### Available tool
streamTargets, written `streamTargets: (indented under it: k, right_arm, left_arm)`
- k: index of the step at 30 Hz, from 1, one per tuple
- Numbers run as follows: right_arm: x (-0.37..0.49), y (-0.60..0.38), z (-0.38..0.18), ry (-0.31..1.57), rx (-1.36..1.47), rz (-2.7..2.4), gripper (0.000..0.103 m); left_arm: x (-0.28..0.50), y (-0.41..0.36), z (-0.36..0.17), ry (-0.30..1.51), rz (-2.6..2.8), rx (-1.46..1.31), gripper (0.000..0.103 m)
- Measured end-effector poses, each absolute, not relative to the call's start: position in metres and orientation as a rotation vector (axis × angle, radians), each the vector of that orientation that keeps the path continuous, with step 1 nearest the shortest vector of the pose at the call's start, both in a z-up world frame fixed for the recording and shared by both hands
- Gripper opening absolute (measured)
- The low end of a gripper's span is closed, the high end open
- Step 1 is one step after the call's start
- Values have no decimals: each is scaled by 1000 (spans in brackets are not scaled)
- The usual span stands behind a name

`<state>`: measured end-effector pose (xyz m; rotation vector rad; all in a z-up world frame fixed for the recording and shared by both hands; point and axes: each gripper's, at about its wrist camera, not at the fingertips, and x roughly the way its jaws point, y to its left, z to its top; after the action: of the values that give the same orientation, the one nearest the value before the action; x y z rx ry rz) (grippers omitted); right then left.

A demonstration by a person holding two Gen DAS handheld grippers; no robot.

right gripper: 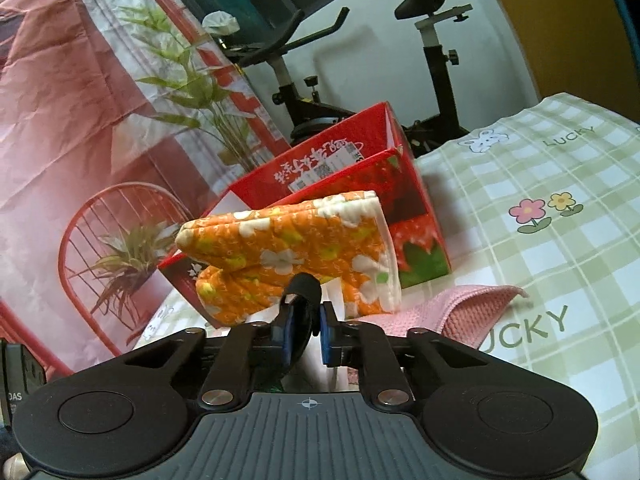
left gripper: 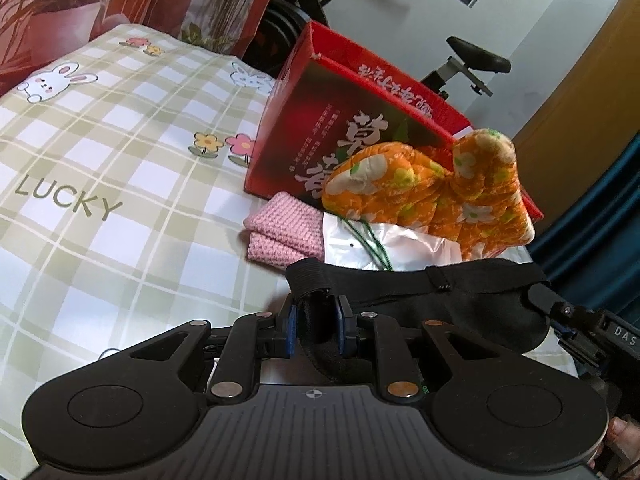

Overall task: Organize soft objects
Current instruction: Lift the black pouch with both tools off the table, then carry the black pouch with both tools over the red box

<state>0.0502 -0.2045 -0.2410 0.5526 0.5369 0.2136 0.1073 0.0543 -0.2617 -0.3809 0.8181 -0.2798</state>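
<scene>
L gripper (left gripper: 316,322) is seen nearest in the left wrist view, jaws pinched on one end of a black eye mask (left gripper: 460,304), w/ the elastic strap looped over the fingertips. The mask is stretched across to the R gripper (left gripper: 538,294), which is clamped on its other end at the frame's right edge. In the right wrist view the R gripper (right gripper: 306,322) is shown pressed nearly together on a fold of the same black fabric, held just above the bed.

Just beyond the mask, a white plastic bag (left gripper: 404,246) w/ a green cord is laid on the checked bedsheet (left gripper: 120,152), and a folded pink knitted cloth (left gripper: 280,224) is placed beside it, touching. An orange floral oven mitt (left gripper: 436,192) is propped on the bag, leaning against a red strawberry box (left gripper: 316,128), open at the top.

Behind the bed an exercise bike (right gripper: 432,52) is parked by a white wall, and a printed backdrop w/ plants (right gripper: 100,120) is hung at the side.
</scene>
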Motion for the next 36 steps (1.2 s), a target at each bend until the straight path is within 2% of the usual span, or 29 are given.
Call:
streamTargets:
  k: [11, 25, 36]
  right_arm:
    - [43, -192, -209, 445, 427, 276, 9]
    - [47, -194, -146, 289, 382, 343, 9]
    - [107, -204, -97, 256, 377, 368, 9]
  left_arm:
    - [97, 52, -219, 670, -336, -345, 10]
    - [91, 51, -148, 460, -377, -296, 10]
    - [131, 37, -99, 361, -380, -226, 10]
